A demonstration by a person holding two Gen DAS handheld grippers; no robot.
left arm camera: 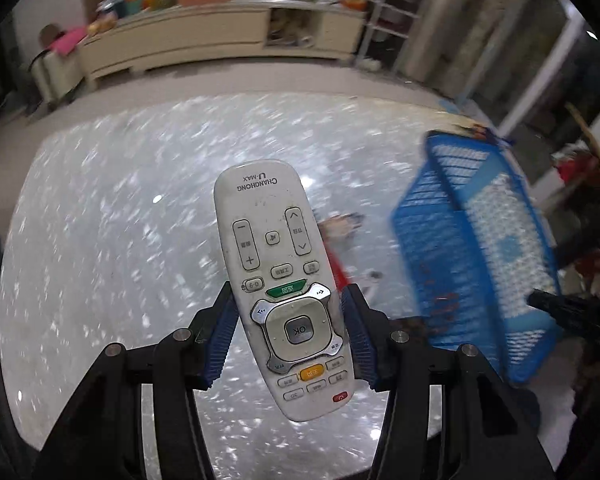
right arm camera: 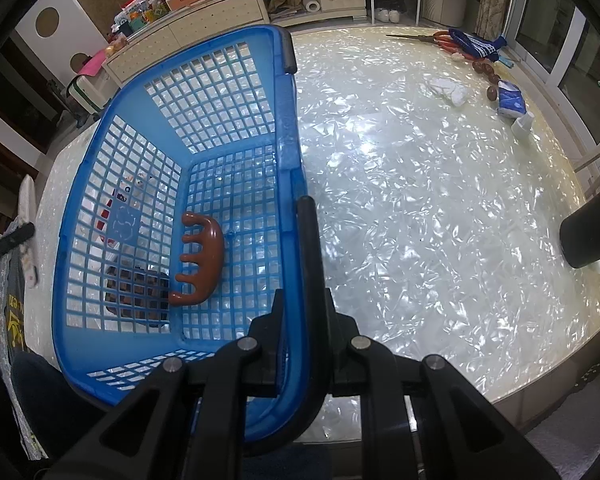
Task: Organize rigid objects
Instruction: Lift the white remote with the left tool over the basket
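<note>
White remote control pinched across its width by the left claw, blue ribbed pads pressed on both long edges about the OK ring, low centre of the left wrist view. Lifted clear of the desk, keypad facing the camera, top end toward the bottom of the frame. Likely light, stiff, hard-shelled plastic; smooth sides, so some chance of sliding in the grip if tilted steeply. Sensible hold at the waist, as now, near the balance point, with pressure on the casing and not on the keys. No sign of fragility beyond a knock to the shell if dropped.

Right claw pressed together on the black handle of the blue basket, lower centre of the right wrist view, pinning the basket on the desk. Inside, on the basket floor, a brown wooden massager with rounded prongs; a dark item outside, seen through the mesh at lower left, not identifiable.

Basket in the left wrist view at right of frame, blurred, near the remote but apart from it. Tall lattice walls and a thick rim: remote best carried above the rim, then lowered flat. Free floor space in the upper half of the basket, away from the massager. Wide bare desk at centre right of the right wrist view; scissors, a tissue pack and small bits only along the upper right edge, well apart.
</note>
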